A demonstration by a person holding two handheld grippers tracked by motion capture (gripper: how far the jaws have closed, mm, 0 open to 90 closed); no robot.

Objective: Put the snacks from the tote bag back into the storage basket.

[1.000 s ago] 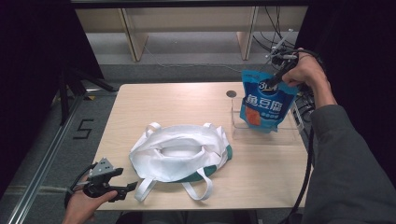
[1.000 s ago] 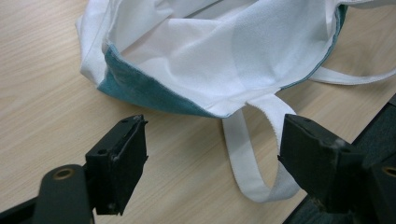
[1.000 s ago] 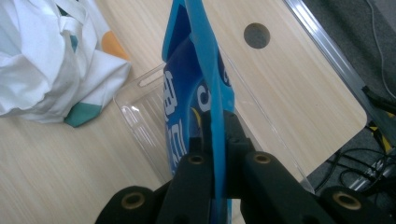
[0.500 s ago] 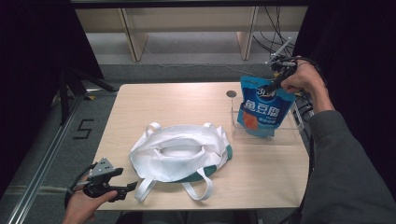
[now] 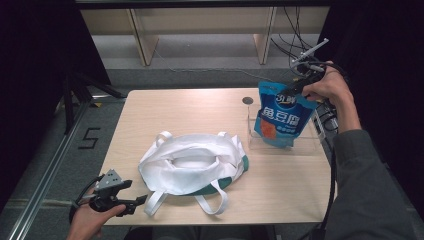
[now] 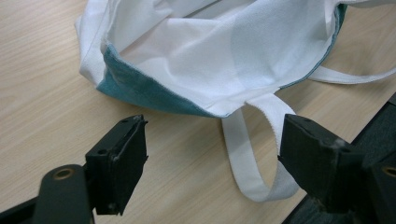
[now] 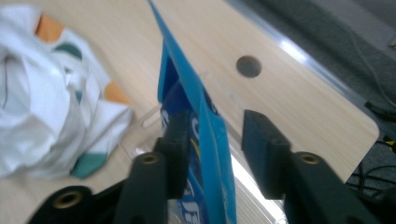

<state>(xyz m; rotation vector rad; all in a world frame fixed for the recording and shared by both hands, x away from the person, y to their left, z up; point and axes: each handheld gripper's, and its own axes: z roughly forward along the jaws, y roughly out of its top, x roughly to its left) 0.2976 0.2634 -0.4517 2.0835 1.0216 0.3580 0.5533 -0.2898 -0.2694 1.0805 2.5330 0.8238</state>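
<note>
A blue snack pouch [image 5: 281, 117] stands upright with its lower end inside a clear plastic box [image 5: 310, 145] at the table's right side. My right gripper [image 5: 296, 89] is at the pouch's top edge. In the right gripper view its jaws have just been opening: the pouch [image 7: 205, 116] hangs between them, and the right jaw stands clear of it, so the right gripper [image 7: 215, 135] is open. A white tote bag [image 5: 192, 162] with teal trim lies in the middle. My left gripper [image 5: 142, 200] rests open at the front left, its jaws [image 6: 212, 140] either side of a white strap [image 6: 243, 154].
A round cable hole [image 5: 247, 100] sits in the tabletop behind the box. Cables [image 5: 300, 45] hang off the back right corner. The table's front edge lies just under the left gripper. Bare wood [image 5: 170, 110] stretches across the back left.
The pouch has sunk a little lower into the clear box and the right jaws have parted from its top. The left gripper has stayed put.
</note>
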